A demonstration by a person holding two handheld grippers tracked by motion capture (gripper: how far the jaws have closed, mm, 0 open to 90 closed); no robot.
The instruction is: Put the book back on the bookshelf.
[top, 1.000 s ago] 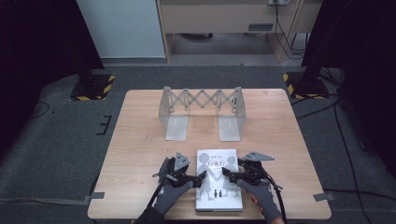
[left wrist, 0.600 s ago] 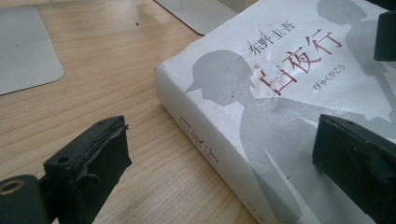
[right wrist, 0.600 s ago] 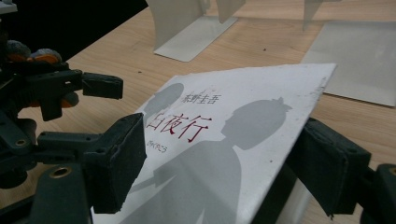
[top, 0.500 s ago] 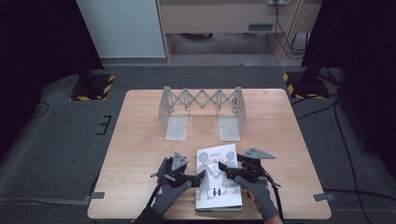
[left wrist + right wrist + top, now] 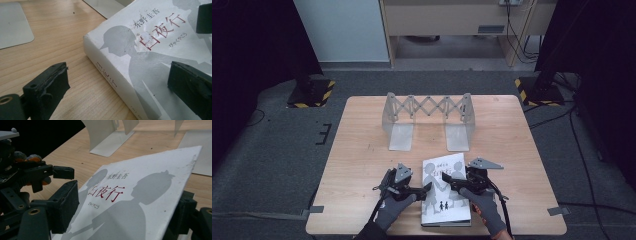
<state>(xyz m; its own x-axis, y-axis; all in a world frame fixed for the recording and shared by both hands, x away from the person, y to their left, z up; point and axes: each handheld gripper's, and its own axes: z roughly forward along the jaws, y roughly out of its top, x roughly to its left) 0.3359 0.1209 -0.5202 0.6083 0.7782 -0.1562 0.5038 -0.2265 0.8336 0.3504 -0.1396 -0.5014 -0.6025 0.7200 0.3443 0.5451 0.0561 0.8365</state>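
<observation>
Bench (image 5: 362, 165): light wood, visible grain, matt and smooth. Book (image 5: 447, 200): paper cover, white with grey print, slightly scuffed and speckled, low sheen. Rack (image 5: 428, 107): thin sheet metal, pale grey, satin finish. Left tongs (image 5: 428, 188) and right tongs (image 5: 444, 176): black matt plastic, pads (image 5: 58, 81) rough-edged, rubbery. Gloves (image 5: 394, 212): grey knit cloth. Floor (image 5: 272, 150): dark grey carpet, coarse.

1. Grey knit gloves on both hands; orange fingertips.
2. Left gripper (image 5: 426, 188), right gripper (image 5: 446, 177): black, blocky jaws, brass screws.
3. Grey triangular plates on top.
4. Black cables trailing.
</observation>
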